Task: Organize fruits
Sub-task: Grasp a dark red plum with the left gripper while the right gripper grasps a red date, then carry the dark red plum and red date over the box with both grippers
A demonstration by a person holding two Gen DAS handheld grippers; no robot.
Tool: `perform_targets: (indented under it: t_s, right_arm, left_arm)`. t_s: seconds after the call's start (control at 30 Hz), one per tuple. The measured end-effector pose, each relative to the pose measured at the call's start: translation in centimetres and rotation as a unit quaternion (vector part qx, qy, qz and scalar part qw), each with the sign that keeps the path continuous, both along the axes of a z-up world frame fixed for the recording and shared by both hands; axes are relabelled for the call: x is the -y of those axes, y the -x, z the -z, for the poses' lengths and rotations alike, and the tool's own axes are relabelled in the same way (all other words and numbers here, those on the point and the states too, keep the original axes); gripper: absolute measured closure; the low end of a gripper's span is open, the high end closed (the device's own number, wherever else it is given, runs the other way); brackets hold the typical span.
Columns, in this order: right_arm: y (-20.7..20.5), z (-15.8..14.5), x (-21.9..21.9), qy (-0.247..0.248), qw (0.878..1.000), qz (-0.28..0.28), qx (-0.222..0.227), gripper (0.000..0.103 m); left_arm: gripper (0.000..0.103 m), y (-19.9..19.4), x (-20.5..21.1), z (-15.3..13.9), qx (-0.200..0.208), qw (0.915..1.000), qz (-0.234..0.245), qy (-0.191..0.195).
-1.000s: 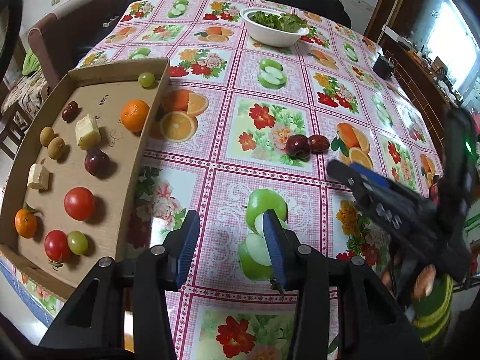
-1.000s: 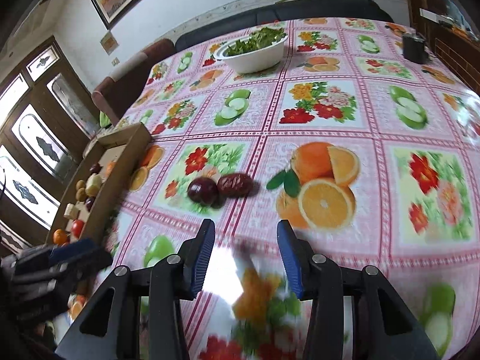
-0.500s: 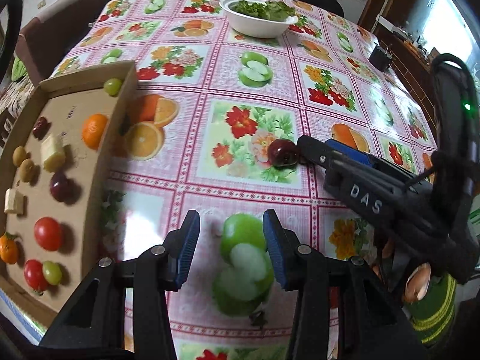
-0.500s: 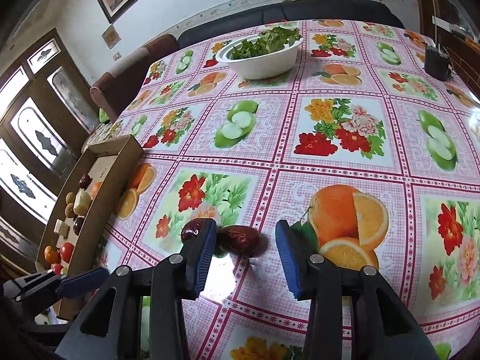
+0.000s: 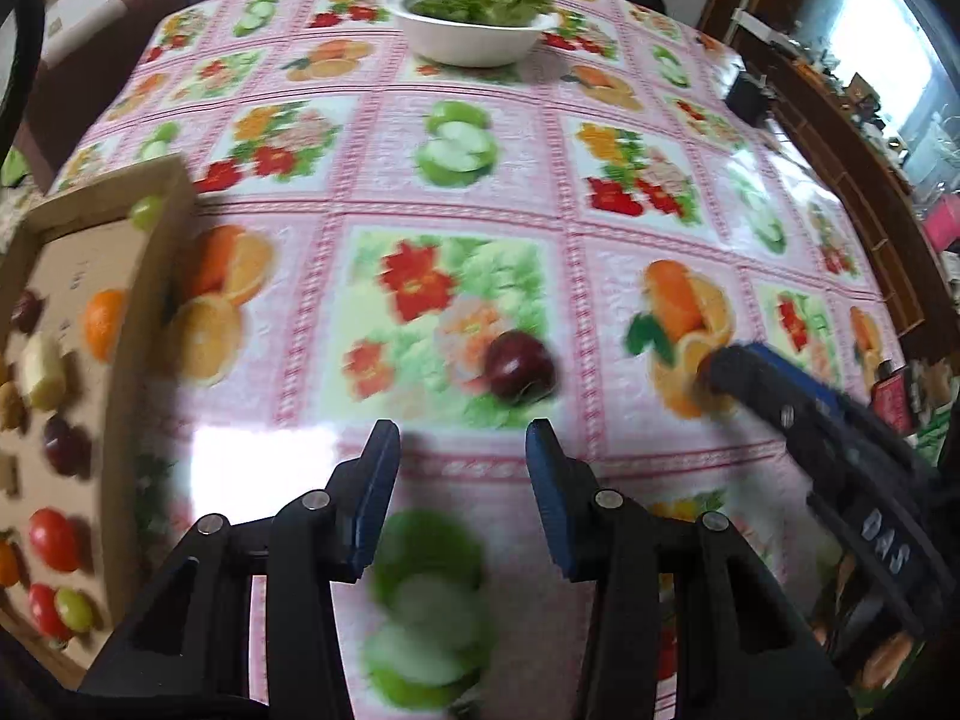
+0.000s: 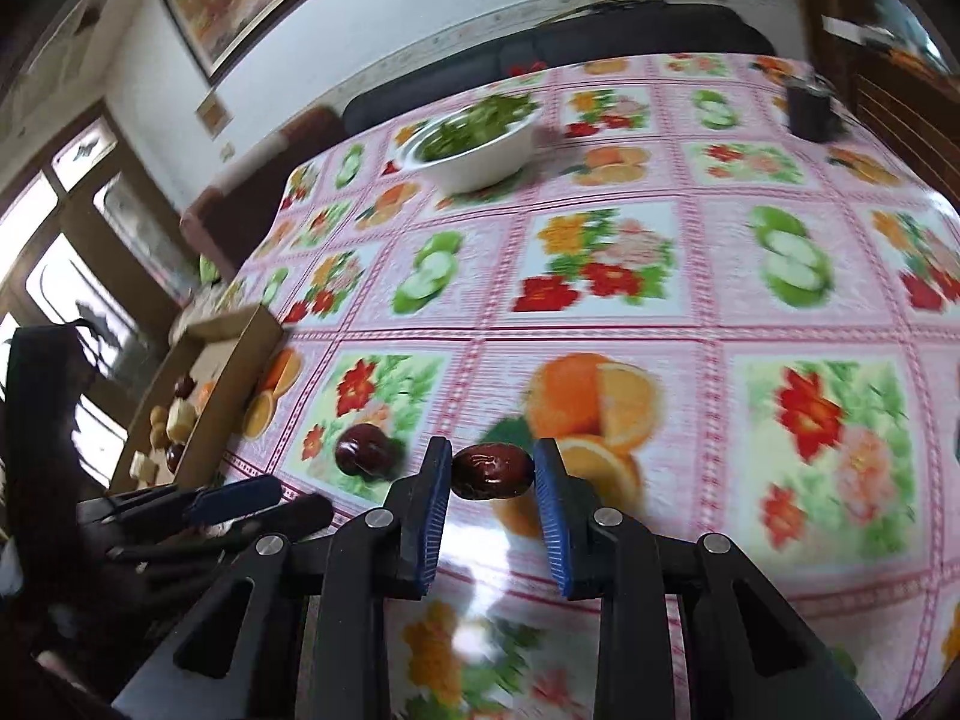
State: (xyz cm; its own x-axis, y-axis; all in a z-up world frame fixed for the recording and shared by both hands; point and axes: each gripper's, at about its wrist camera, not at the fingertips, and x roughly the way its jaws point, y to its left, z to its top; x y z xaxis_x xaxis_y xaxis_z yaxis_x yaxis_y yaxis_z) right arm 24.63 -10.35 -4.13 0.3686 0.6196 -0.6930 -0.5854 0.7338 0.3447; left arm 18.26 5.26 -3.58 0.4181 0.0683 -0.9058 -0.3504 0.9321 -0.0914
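Note:
A dark red plum (image 5: 519, 373) lies on the fruit-print tablecloth just ahead of my open, empty left gripper (image 5: 459, 450); it also shows in the right wrist view (image 6: 365, 450). A brown-red date (image 6: 492, 471) sits between the fingertips of my right gripper (image 6: 492, 468), whose jaws stand close on both sides of it; contact is unclear. The right gripper (image 5: 720, 369) shows in the left wrist view, its tip hiding the date. A cardboard tray (image 5: 159, 222) at the left holds several fruits.
A white bowl of greens (image 5: 471, 18) stands at the table's far side, also in the right wrist view (image 6: 474, 147). A dark small object (image 6: 810, 111) sits at the far right. The left gripper (image 6: 234, 495) shows low left in the right wrist view.
Both grippers moved forward. The right gripper advanced so the date now lies between its fingers. The left gripper came nearer the plum.

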Motion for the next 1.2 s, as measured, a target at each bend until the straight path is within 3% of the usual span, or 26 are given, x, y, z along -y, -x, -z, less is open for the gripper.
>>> perform_targets:
  t_s: [0.13,0.23,0.27,0.3,0.4,0.77,1.2]
  right_arm:
    - [-0.2,0.1,1.8,-0.007,1.000,0.019,-0.008,0.074]
    - [-0.3,0.1,2.3,-0.010,1.000,0.026,-0.012,0.074]
    - [-0.3,0.1,2.4,-0.010,1.000,0.027,-0.013,0.074]
    - [-0.2,0.1,2.5,-0.010,0.999,0.028,-0.013,0.074]
    - [0.1,-0.1,2.7,-0.013,0.999,0.030,-0.011,0.074]
    - [2.5,-2.0,0.4,-0.018,1.000,-0.002,0.008,0.074]
    - [6.3,-3.2,-4.2,-0.013,0.998,-0.055,0.025,0.074]
  left_arm:
    - [0.061,-1.7,1.1,0.7,-0.001,0.9999,0.012,0.003]
    - [0.062,-2.4,1.5,0.8,0.011,0.9997,0.007,-0.022]
    - [0.066,-2.5,1.5,0.8,0.012,0.9996,0.005,-0.027]
    - [0.077,-2.4,1.5,0.8,0.013,0.9994,0.003,-0.033]
    - [0.077,-1.9,1.1,0.7,0.016,0.9993,-0.002,-0.035]
    - [0.077,4.3,-0.8,-2.2,0.050,0.9936,-0.053,-0.087]
    - [0.076,10.0,-4.4,-4.5,0.075,0.9845,-0.113,-0.111]
